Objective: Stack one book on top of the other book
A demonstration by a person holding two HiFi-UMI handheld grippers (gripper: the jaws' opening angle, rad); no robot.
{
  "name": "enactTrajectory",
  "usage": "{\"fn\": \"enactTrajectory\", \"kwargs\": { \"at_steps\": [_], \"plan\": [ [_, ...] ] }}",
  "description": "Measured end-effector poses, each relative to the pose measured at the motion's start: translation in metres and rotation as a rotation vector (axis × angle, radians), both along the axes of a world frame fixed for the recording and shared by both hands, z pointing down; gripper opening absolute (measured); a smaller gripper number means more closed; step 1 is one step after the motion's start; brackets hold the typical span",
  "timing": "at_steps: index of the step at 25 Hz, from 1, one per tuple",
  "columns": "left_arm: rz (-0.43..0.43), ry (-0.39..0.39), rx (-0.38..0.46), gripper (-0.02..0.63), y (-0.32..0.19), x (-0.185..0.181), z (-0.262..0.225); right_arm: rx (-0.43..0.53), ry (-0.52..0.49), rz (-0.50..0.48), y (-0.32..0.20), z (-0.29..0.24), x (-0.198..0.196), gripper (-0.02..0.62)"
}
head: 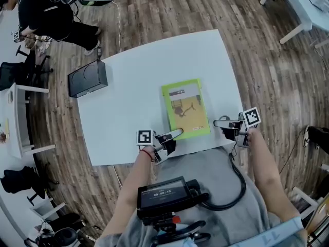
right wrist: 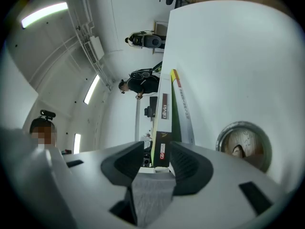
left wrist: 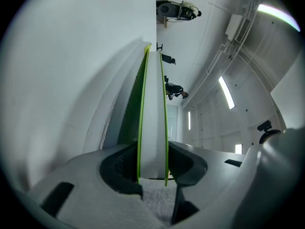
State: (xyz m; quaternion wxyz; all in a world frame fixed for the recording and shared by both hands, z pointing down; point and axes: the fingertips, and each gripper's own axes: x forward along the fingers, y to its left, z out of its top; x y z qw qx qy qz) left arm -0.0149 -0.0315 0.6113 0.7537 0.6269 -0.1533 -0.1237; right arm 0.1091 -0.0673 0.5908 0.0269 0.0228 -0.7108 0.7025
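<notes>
A wood-plank floor surrounds a white counter, seen from above by the person working at its near edge. A person in black clothes sits at the far left of the room. A black box rests on the counter's far left corner, well apart from the work.

A green book lies flat near the middle of the counter, its cover facing up and its near end close to the counter's near edge. In the right gripper view it appears edge-on, and a second book shows just beside it on the counter's side. The two seem to lie one on the other.

The left gripper is at the green book's near left corner. Its own view shows the jaws closed on that book. White page edges framed by two green covers fill the gap, with a dark pad against each cover.

The right gripper is just beside the stack's right edge, near the counter's near right corner. Its jaws stand partly apart and grip nothing. In its own view the books' end lines up with the gap but lies ahead of the pads rather than between them.
</notes>
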Motion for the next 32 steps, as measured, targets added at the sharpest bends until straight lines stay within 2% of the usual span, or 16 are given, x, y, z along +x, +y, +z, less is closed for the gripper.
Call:
{"fn": "enactTrajectory", "kwargs": {
  "at_steps": [5,8,11,13,18,20,21,22,28,32],
  "plan": [
    [-0.012,0.028,-0.012,0.152,-0.002,0.003,-0.008,0.018,0.007,-0.052,0.023,-0.001,-0.012,0.167],
    [-0.003,0.005,-0.003,0.152,0.000,0.005,-0.002,0.004,0.018,-0.061,0.035,0.006,-0.010,0.173],
    [-0.004,0.013,0.006,0.152,-0.001,0.005,-0.004,-0.015,0.015,-0.044,0.038,0.010,-0.013,0.181],
    [-0.009,0.029,0.005,0.152,-0.002,0.005,-0.007,-0.020,0.009,-0.021,0.035,0.012,-0.016,0.211],
    [-0.011,0.029,-0.005,0.152,-0.002,0.004,-0.009,-0.057,0.011,-0.026,0.034,0.016,-0.022,0.212],
    [-0.011,0.037,0.000,0.152,-0.002,0.006,-0.010,-0.059,0.007,-0.029,0.035,0.015,-0.023,0.203],
    [-0.008,0.037,0.001,0.152,-0.002,0.006,-0.009,-0.059,0.005,-0.029,0.035,0.015,-0.023,0.156],
    [-0.005,0.033,0.000,0.152,-0.001,0.005,-0.008,-0.061,0.003,-0.025,0.035,0.015,-0.024,0.147],
    [-0.016,0.004,-0.010,0.154,-0.004,0.001,-0.006,-0.057,0.000,0.005,0.033,0.016,-0.023,0.143],
    [0.008,-0.048,-0.001,0.191,-0.001,-0.010,-0.008,-0.052,-0.015,0.008,0.032,0.016,-0.024,0.143]
  ]
}}
